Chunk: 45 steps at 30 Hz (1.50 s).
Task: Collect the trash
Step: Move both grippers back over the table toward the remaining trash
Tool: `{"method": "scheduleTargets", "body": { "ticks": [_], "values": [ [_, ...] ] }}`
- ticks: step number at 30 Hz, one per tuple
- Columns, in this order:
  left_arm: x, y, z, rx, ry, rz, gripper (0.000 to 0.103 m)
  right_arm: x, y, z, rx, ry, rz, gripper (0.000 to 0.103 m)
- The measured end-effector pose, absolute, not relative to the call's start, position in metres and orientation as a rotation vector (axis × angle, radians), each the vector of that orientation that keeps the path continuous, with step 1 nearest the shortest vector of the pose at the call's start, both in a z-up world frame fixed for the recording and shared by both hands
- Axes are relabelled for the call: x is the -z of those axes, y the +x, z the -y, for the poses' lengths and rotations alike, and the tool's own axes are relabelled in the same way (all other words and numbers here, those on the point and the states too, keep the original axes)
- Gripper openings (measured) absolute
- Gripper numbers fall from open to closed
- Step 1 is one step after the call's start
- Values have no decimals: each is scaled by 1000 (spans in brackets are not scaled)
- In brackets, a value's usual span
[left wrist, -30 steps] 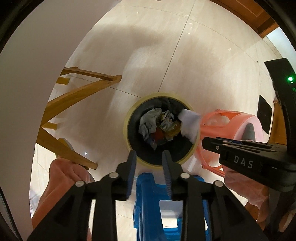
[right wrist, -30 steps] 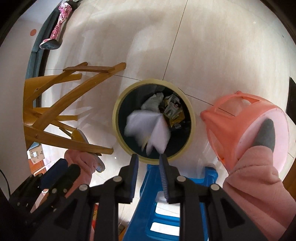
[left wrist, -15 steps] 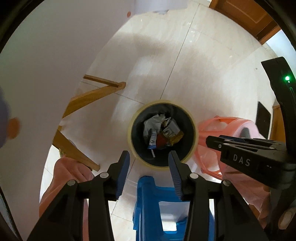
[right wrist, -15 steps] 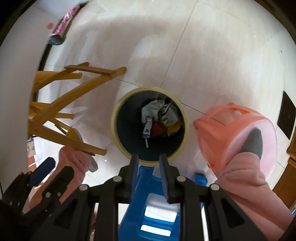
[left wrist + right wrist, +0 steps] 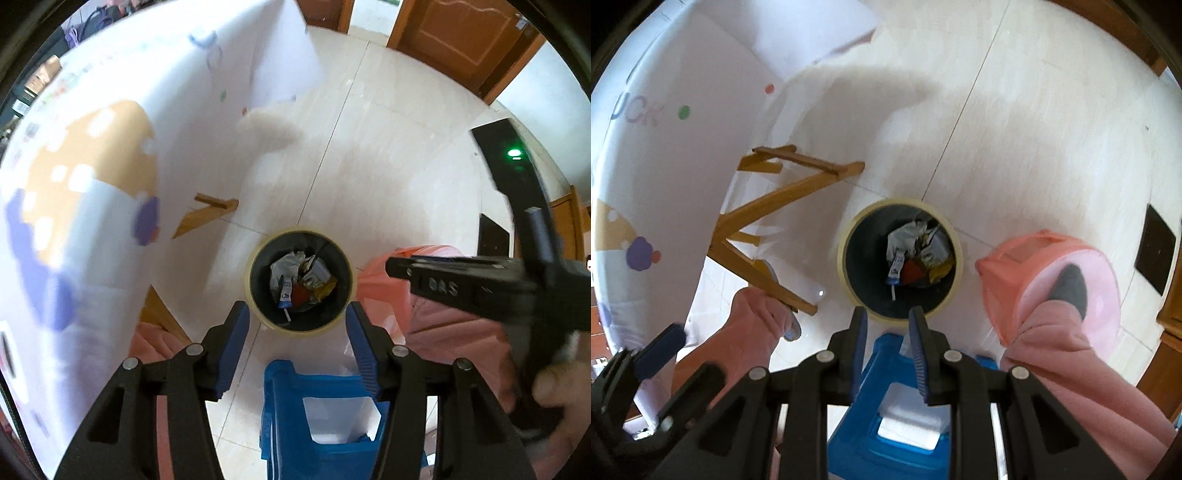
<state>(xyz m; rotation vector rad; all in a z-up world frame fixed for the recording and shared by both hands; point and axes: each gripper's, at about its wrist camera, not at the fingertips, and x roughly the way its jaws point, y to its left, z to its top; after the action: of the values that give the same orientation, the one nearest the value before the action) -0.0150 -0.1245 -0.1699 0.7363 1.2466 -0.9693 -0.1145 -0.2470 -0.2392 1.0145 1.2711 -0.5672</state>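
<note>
Left wrist view: left gripper (image 5: pixel 297 317) above bin (image 5: pixel 258 258), jaws have just been opening, now wide, nothing betw. them. Trash (image 5: pixel 301 278) lies crumpled in bin bottom. Blue stool (image 5: pixel 284 406) just below bin.

Right wrist view: right gripper (image 5: pixel 888 326) narrow gap, empty, over near rim of bin (image 5: pixel 846 236). Trash (image 5: pixel 918 254) inside. Pink stool (image 5: pixel 1015 266) beside bin at right; wooden frame (image 5: pixel 783 199) at left.
</note>
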Motion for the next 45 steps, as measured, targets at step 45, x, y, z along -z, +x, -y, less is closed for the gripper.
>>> {"method": "scheduleTargets", "body": {
  "ticks": [45],
  "values": [
    [64, 445, -91, 621, -372, -1191, 70, 35, 258, 186, 25, 617, -896, 23]
  ]
}}
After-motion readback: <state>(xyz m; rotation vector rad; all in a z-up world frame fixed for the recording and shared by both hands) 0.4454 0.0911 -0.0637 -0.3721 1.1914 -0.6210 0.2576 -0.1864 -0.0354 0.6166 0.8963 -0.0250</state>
